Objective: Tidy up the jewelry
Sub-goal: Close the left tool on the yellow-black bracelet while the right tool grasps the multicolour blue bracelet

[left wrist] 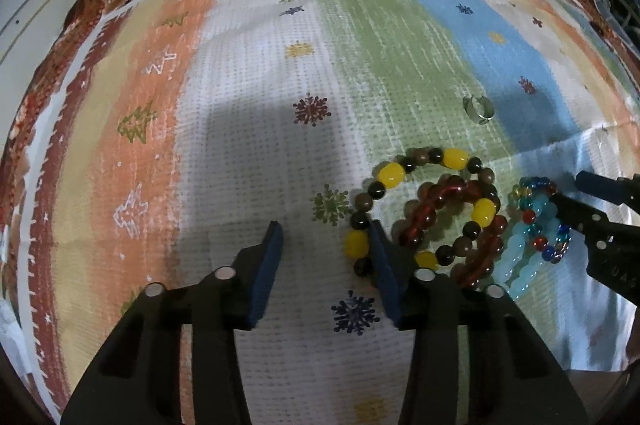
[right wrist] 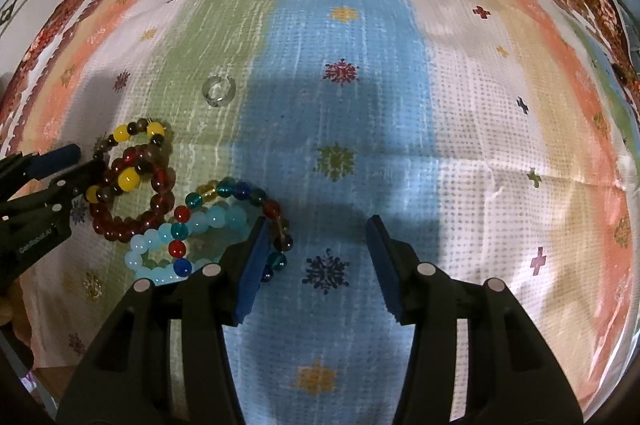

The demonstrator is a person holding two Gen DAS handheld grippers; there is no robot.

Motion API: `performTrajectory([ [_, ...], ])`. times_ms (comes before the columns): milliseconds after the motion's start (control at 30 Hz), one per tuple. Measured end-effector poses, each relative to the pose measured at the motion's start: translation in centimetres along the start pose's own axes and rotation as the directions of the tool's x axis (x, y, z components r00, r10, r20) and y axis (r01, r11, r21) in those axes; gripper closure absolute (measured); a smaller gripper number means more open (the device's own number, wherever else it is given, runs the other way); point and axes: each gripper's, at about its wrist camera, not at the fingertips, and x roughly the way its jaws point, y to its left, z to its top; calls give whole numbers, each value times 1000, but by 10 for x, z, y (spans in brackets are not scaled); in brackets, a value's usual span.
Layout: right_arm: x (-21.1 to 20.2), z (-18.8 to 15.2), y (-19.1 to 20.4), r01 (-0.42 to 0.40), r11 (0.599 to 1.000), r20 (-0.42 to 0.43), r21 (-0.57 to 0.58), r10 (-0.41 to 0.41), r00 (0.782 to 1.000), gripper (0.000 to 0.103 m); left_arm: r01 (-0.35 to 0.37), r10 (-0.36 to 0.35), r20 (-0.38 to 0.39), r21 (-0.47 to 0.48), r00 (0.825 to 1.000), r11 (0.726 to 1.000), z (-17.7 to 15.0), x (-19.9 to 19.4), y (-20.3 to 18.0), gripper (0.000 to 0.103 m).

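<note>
1. Where the striped cloth (right wrist: pixel 460 113) is spread over the worktop, four bead bracelets and one ring are gathered in a cluster on its green and white bands.
2. Brown-yellow bracelet (left wrist: pixel 424 209): a loop of dark brown beads with larger yellow ones, laid flat; it is overlapped with the red bracelet.
3. Red bracelet (left wrist: pixel 452 225): translucent dark red beads, lying partly inside and partly over the brown-yellow loop.
4. Aqua bracelet (right wrist: pixel 192 229): pale blue beads, set just beside the red bracelet and touching the mixed bracelet.
5. Mixed bracelet (right wrist: pixel 240 201): glass beads in blue, teal, red and amber, draped across the aqua one.
6. Ring (right wrist: pixel 218 90): a clear, glassy band, lying alone on the green stripe, apart from the bracelets and beyond them.
7. Left gripper (left wrist: pixel 326 241): fingers are held spread, nothing pinched; its right pad is seen at the edge of the brown-yellow bracelet, in contact or just over it, which cannot be told.
8. Right gripper (right wrist: pixel 318 237): fingers are held spread, nothing pinched; its left pad is seen against the mixed bracelet, while the gap between the pads lies over bare blue stripe.
</note>
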Motion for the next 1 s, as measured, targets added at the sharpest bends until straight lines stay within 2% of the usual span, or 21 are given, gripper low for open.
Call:
performTrajectory([
  [67,0,0,1,-3,1000,-2,-5,3,1000,59,-5,5,-1,10,1000,1000,-1,0,0,75],
  [133,-1,-1,2,-7,1000,-6,-14,7,1000,69,-11,11,-1,17,1000,1000,-2,0,0,89],
  [200,-1,-1,5,-19,999,-10,-26,18,1000,78,-14,14,0,15,1000,1000,-2,0,1,91],
  [333,0,-2,8,-37,999,-16,-34,37,999,90,0,0,2,6,1000,1000,-2,0,3,92],
  [1000,-21,-3,18,-71,997,0,-43,71,997,92,26,-23,46,-53,999,998,-2,-26,16,92],
])
